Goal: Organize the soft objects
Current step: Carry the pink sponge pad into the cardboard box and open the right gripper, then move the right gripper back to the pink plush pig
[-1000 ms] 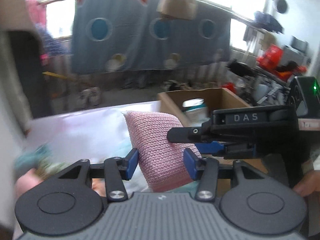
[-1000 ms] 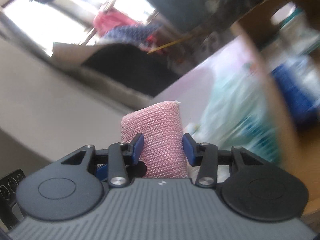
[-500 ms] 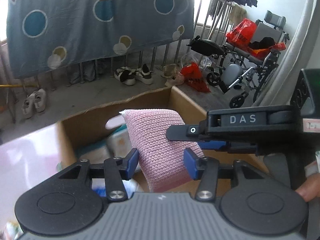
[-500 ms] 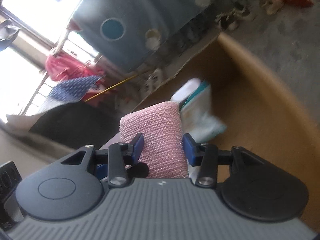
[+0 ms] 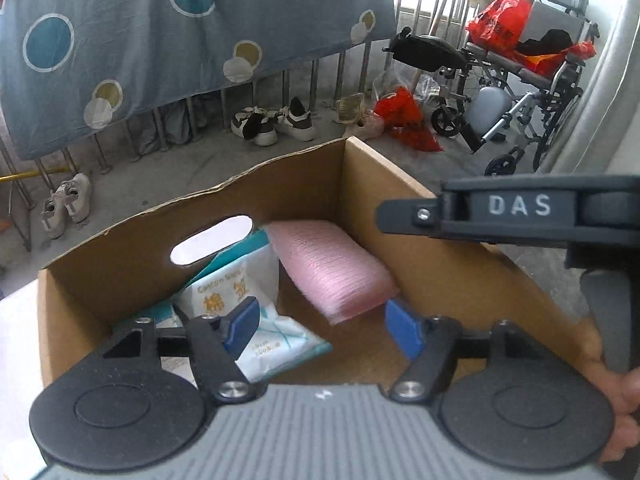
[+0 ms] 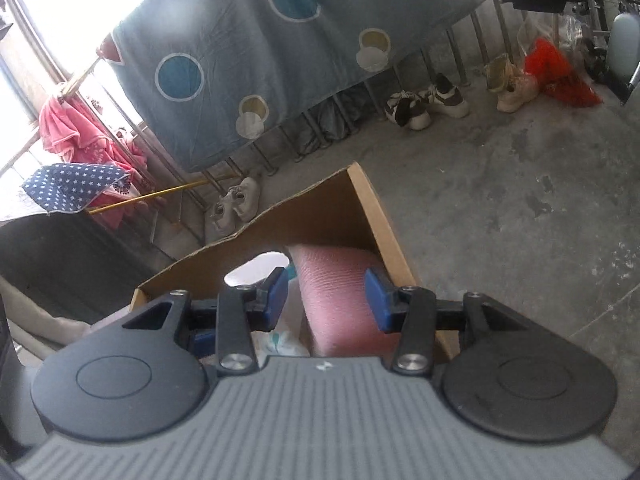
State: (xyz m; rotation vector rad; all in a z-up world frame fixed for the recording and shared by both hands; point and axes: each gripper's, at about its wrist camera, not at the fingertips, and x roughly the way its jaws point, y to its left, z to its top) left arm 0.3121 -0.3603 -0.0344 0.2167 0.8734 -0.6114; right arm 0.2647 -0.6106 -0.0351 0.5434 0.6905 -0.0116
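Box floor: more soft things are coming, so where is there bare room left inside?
Bare cardboard shows on the box floor in front, between the tissue packs on the left and the right wall, below the pink pad. The back is crowded: the pad fills the right corner and the packs lean under the handle hole.

We've got the left tongs (image 5: 320, 326) tipped downward, jaws just sprung apart, blue pads (image 5: 404, 332) clear of anything. Our right tongs (image 6: 326, 300) reach in from the right side, jaws part-spread, and a hand (image 5: 618, 404) grips their handle.
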